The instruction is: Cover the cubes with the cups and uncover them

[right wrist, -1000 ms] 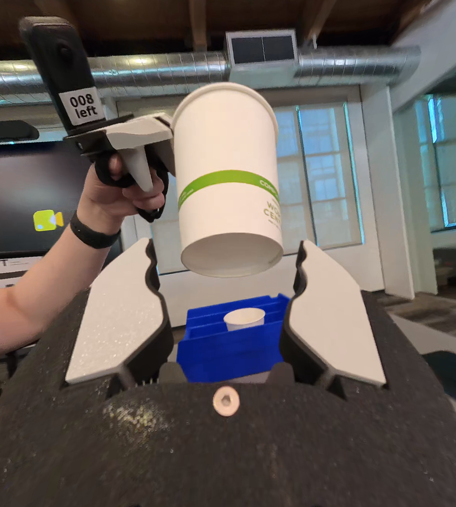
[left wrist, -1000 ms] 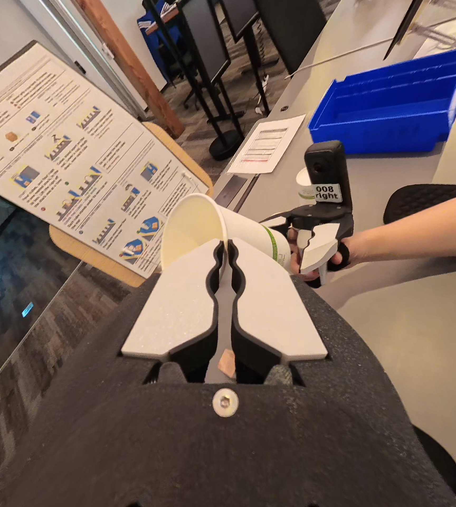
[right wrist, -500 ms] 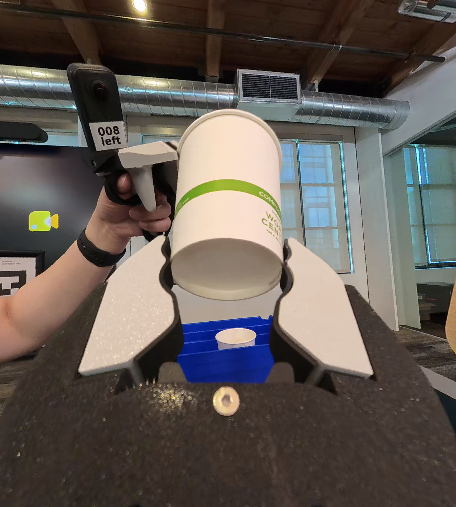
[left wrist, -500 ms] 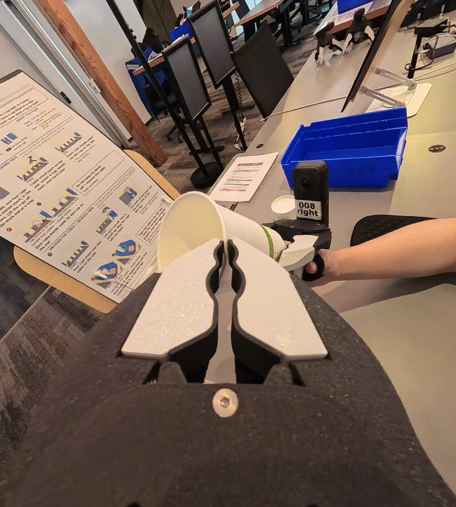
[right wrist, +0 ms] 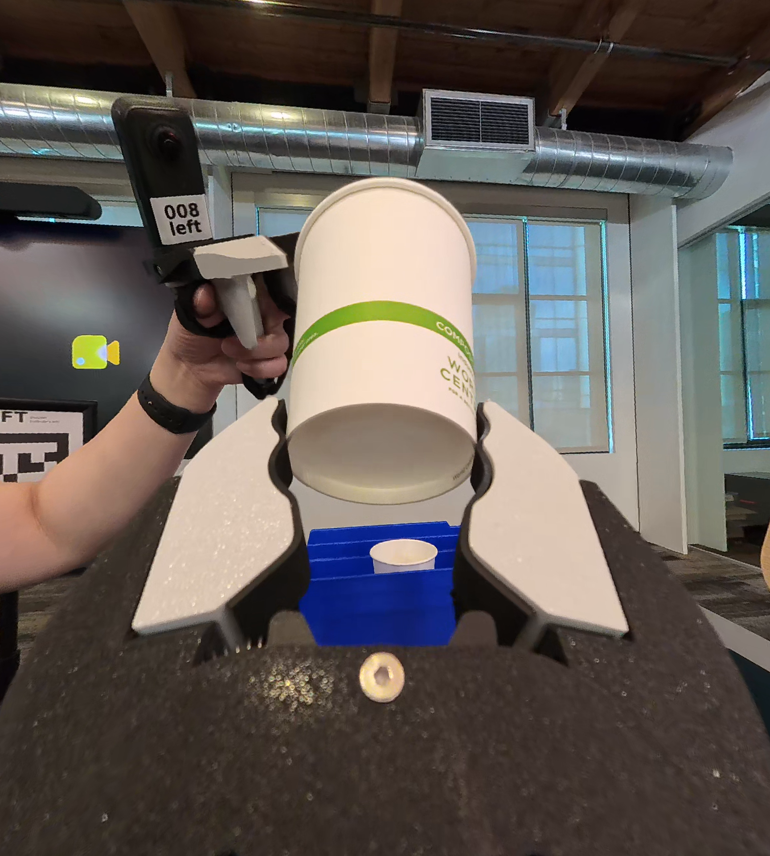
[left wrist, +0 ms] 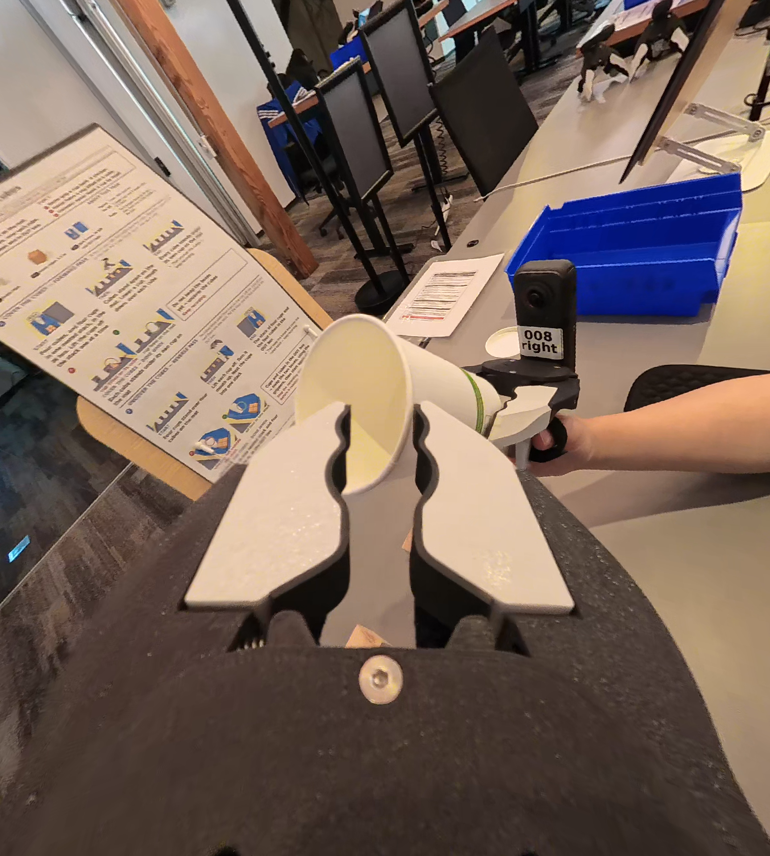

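Observation:
A white paper cup (left wrist: 355, 370) with a green band hangs in the air on its side between my two grippers. My right gripper (right wrist: 381, 407) is shut on the cup's base (right wrist: 383, 463); it also shows in the left wrist view (left wrist: 517, 412). My left gripper (left wrist: 381, 412) is open, its fingers standing on either side of the cup's rim. In the right wrist view the left gripper (right wrist: 244, 264) sits beside the rim. Tan wooden cube pieces (left wrist: 364, 634) show low through the gap between the left fingers.
A blue bin (left wrist: 628, 259) and a printed sheet (left wrist: 443, 296) lie on the grey table (left wrist: 698, 579). Another white cup (left wrist: 503, 343) stands behind the right gripper. A second blue bin (right wrist: 374, 607) holds a white cup (right wrist: 402, 556). An instruction board (left wrist: 119, 301) leans at the left.
My right gripper has closed on the cup's base. My left gripper, shut on the rim before, has opened. Both views have tilted up a little.

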Action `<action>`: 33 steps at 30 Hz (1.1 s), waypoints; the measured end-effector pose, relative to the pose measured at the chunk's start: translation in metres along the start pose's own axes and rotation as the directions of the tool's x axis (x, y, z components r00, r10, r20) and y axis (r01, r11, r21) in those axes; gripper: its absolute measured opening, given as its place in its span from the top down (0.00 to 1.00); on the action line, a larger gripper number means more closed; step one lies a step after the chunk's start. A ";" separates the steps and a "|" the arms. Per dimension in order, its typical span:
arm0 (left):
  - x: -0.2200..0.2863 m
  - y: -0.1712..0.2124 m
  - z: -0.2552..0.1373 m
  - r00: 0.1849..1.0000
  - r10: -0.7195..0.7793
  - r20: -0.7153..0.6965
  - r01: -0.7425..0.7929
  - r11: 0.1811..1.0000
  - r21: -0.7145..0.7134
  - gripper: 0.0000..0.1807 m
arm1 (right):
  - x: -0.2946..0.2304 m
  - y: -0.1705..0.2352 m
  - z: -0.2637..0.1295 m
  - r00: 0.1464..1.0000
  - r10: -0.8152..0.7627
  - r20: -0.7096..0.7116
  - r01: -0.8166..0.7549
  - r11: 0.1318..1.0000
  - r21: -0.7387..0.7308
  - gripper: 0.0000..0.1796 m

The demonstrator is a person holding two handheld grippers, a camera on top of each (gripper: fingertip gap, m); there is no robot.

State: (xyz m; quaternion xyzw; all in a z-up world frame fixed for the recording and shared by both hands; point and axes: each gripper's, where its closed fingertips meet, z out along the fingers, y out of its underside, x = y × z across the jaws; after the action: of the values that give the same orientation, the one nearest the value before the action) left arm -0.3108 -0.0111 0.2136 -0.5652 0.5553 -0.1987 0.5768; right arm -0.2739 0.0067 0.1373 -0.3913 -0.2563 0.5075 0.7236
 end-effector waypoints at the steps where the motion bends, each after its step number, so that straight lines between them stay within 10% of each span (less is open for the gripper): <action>1: -0.004 -0.003 -0.005 1.000 -0.002 0.015 0.002 1.000 0.009 0.85 | 0.001 0.000 -0.001 1.000 0.003 0.002 -0.003 1.000 -0.001 0.58; 8: -0.013 0.006 -0.060 0.990 -0.069 0.124 0.057 0.994 0.098 0.88 | 0.005 -0.003 -0.005 0.999 0.024 0.044 -0.022 0.999 -0.044 0.58; 19: 0.047 0.185 -0.097 0.920 -0.283 0.272 0.291 0.957 0.013 0.91 | 0.024 -0.010 -0.018 1.000 -0.029 -0.008 0.023 0.896 -0.443 0.58; 26: 0.077 0.214 -0.115 0.895 -0.328 0.301 0.332 0.942 0.042 0.91 | 0.067 0.011 -0.042 0.978 -0.206 -0.040 0.036 0.352 -0.935 0.58; 33: 0.086 0.213 -0.119 0.887 -0.371 0.276 0.356 0.929 0.104 0.91 | 0.072 0.057 -0.069 0.985 -0.159 0.060 0.011 -0.292 -0.956 0.58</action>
State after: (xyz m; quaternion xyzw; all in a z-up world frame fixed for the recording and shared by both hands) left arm -0.4719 -0.0763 0.0223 -0.6674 0.3439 -0.2318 0.6186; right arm -0.2256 0.0628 0.0496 -0.8166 -0.5529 0.0259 0.1640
